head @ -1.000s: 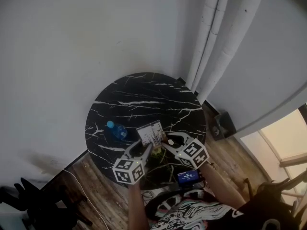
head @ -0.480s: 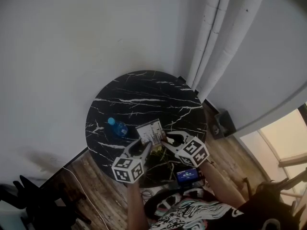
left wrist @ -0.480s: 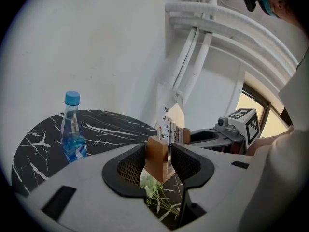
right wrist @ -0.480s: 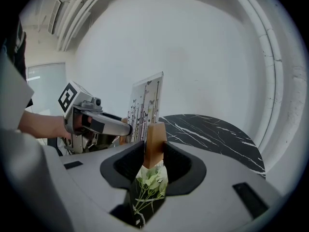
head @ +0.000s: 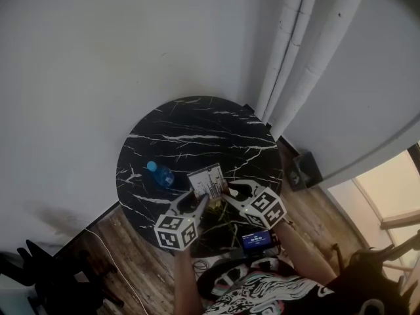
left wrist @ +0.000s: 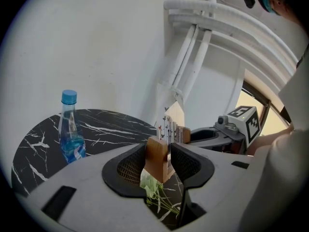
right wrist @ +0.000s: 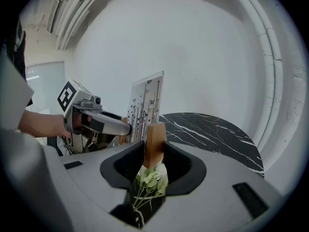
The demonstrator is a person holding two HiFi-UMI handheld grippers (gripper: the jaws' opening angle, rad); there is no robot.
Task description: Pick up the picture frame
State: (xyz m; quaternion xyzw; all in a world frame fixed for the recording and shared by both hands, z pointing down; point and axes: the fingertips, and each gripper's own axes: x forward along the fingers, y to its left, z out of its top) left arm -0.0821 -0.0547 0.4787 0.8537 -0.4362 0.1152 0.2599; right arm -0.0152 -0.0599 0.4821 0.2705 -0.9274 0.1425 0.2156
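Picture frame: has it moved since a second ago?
No. The picture frame keeps the same place against the marble table's white veins and the blue bottle.

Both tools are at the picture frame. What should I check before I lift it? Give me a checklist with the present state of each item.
1. Left tool clamped on the picture frame: ok, a wooden edge sits tight between its pads.
2. Right tool clamped on the frame: ok. Its jaws have just been closing, with the frame's wooden edge between them.
3. Frame roughly upright between the two tools: ok.
4. Bottle clear of the frame: ok, it stands apart on the table.
5. Frame already off the table: cannot tell.
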